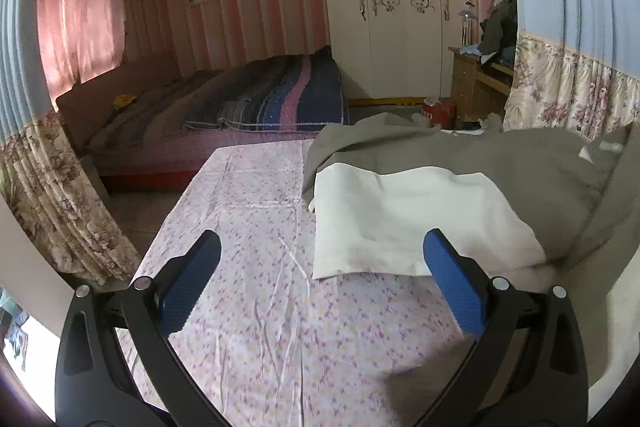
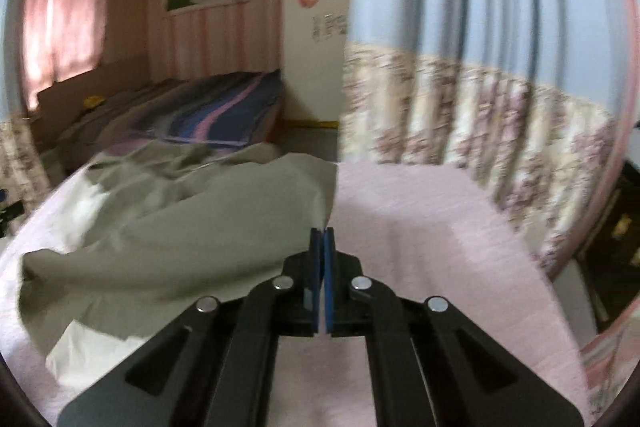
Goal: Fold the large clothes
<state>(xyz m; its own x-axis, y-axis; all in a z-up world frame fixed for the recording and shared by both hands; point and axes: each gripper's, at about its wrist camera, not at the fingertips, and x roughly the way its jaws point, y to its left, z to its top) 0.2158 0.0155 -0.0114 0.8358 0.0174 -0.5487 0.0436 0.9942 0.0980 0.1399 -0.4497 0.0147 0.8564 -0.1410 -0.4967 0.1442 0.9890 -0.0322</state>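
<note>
A large grey garment (image 1: 460,151) with a white part (image 1: 400,219) lies crumpled on the right half of a table with a floral cloth (image 1: 260,267). My left gripper (image 1: 322,255) stands open just above the cloth. Its right finger (image 1: 452,279) is in front of the near edge of the white part, and nothing is pinched. In the right wrist view the grey garment (image 2: 180,219) rises in a fold toward my right gripper (image 2: 322,231). That gripper is shut, with the garment's edge caught between its blue pads. The picture there is blurred.
Behind the table stand a bed with a striped blue and pink quilt (image 1: 272,95), a white wardrobe (image 1: 392,19) and a wooden desk piled with things (image 1: 480,75). Blue and floral curtains (image 2: 480,87) hang close on the right, more curtains (image 1: 48,187) on the left.
</note>
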